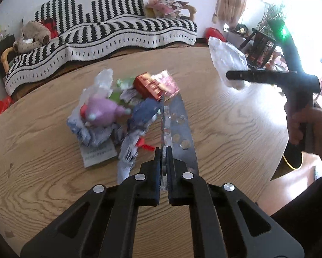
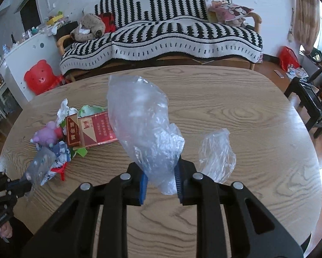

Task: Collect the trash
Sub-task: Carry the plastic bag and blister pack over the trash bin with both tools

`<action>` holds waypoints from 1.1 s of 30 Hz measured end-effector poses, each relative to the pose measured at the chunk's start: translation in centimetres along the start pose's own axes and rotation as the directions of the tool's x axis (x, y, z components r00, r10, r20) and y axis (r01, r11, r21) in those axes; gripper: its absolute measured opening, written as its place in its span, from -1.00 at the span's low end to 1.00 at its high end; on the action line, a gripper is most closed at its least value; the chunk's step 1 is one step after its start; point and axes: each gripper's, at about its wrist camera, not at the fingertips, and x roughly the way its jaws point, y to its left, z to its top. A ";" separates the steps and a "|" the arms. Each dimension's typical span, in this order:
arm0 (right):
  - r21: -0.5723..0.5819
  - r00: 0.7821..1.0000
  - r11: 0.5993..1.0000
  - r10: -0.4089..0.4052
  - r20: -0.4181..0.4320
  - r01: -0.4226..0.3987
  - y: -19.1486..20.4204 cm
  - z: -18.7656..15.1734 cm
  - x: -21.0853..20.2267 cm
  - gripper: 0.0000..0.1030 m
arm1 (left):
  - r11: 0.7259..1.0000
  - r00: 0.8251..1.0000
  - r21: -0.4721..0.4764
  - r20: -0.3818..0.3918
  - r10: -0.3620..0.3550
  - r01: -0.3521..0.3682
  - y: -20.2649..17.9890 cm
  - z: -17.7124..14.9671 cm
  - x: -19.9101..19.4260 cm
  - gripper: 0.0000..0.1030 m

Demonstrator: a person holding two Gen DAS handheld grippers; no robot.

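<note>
My left gripper (image 1: pixel 164 157) is shut on a silver blister pack (image 1: pixel 179 126), which sticks up and forward above the table (image 1: pixel 225 129). Just beyond it lies a trash pile: a purple toy pig (image 1: pixel 100 111), a red cigarette box (image 1: pixel 152 85) and crumpled paper scraps (image 1: pixel 96 135). My right gripper (image 2: pixel 162 169) is shut on a crumpled clear plastic bag (image 2: pixel 141 120), held up over the table. A second clear plastic wrapper (image 2: pixel 216 154) lies on the wood to its right. The left wrist view shows the right gripper (image 1: pixel 230 76) at the right with the bag (image 1: pixel 227 58).
A sofa with a black-and-white striped cover (image 2: pixel 171 32) stands behind the round wooden table (image 2: pixel 257 118). A red bear-shaped stool (image 2: pixel 39 77) and a white cabinet (image 2: pixel 27 49) are at the left. Dark chairs (image 2: pixel 311 99) stand at the right. A person's hand (image 1: pixel 304 124) grips the right tool.
</note>
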 end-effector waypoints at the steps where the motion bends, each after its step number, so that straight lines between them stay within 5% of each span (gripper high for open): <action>1: 0.003 1.000 1.000 0.000 0.002 0.000 -0.3 -0.2 -0.4 -0.58 | 1.000 1.000 0.003 0.001 -0.005 0.005 -0.3 0.3 0.0 -0.92; 13: 0.098 0.998 0.994 -0.053 0.028 0.050 -7.9 -4.7 -7.4 -0.58 | 0.996 0.997 0.055 -0.003 -0.072 0.072 -8.7 3.7 2.6 -0.92; 22: 0.255 0.989 0.959 -0.140 0.043 0.124 -17.5 -10.5 -13.8 -0.58 | 0.977 0.986 0.134 -0.025 -0.163 0.165 -19.2 5.8 6.1 -0.92; 33: 0.490 0.964 0.846 -0.261 0.041 0.208 -29.4 -18.6 -20.7 -0.58 | 0.897 0.933 0.256 -0.080 -0.351 0.359 -36.2 6.3 10.2 -0.92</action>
